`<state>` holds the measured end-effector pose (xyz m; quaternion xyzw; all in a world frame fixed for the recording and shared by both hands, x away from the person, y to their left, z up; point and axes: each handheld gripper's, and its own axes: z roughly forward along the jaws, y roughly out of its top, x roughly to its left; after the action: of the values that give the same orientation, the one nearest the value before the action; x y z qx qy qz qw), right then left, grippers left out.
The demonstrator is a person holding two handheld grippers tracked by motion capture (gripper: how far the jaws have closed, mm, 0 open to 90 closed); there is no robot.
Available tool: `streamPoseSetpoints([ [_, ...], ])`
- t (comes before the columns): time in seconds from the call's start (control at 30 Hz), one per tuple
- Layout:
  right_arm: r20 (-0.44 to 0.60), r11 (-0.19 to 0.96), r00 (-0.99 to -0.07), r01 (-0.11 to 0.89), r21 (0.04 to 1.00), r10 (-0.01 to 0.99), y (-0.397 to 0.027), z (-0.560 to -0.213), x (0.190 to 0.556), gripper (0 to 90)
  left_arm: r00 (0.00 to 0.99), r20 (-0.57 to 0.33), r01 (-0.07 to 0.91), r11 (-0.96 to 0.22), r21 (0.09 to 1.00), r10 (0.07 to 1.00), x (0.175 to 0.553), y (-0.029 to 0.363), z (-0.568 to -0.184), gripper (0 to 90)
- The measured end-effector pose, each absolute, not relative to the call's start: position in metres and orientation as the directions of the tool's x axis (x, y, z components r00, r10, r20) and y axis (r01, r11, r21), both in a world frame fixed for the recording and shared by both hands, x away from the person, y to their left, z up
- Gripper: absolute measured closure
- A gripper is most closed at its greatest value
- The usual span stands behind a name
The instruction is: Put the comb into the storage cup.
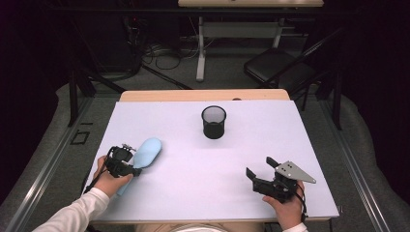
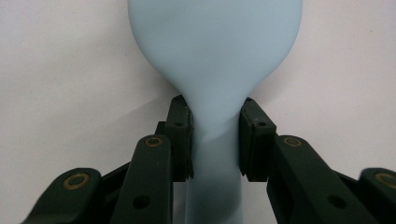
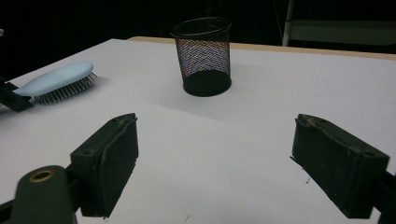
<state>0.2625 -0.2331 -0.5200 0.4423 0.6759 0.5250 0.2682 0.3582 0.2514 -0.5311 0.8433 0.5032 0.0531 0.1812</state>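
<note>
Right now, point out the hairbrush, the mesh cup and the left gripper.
hairbrush (image 1: 149,151), high view, on the light blue back of its head.
mesh pen cup (image 1: 213,126), high view, on its black outer wall.
left gripper (image 2: 215,137), left gripper view, midway between its jaws, which clamp the brush's neck.

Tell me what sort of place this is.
Probably a lab or recording workspace: a white-topped table in a dark-curtained room, loose cables on the floor, a folding chair, and a second desk behind.
</note>
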Motion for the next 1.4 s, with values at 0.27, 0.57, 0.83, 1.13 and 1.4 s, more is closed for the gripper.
streamPoseSetpoints([
  [0.27,0.103,0.057,-0.466,0.317,0.947,0.879,-0.233,-0.520,0.262,14.3,0.491,-0.088,0.826,-0.431,0.363,0.866,0.357,0.252,-0.530,69.5],
  [0.57,0.103,0.057,-0.467,0.317,0.947,0.878,-0.233,-0.520,0.262,14.3,0.491,-0.084,0.822,-0.430,0.372,0.867,0.357,0.253,-0.527,69.5],
  [0.83,0.104,0.056,-0.466,0.318,0.947,0.878,-0.233,-0.520,0.262,14.3,0.491,-0.088,0.817,-0.423,0.391,0.867,0.358,0.253,-0.523,69.5],
  [1.13,0.103,0.058,-0.466,0.317,0.947,0.879,-0.233,-0.520,0.262,14.3,0.487,-0.091,0.811,-0.411,0.416,0.869,0.360,0.253,-0.515,69.5],
  [1.4,0.104,0.057,-0.467,0.318,0.946,0.878,-0.233,-0.520,0.262,14.3,0.490,-0.087,0.799,-0.407,0.442,0.867,0.361,0.252,-0.505,69.5],
])
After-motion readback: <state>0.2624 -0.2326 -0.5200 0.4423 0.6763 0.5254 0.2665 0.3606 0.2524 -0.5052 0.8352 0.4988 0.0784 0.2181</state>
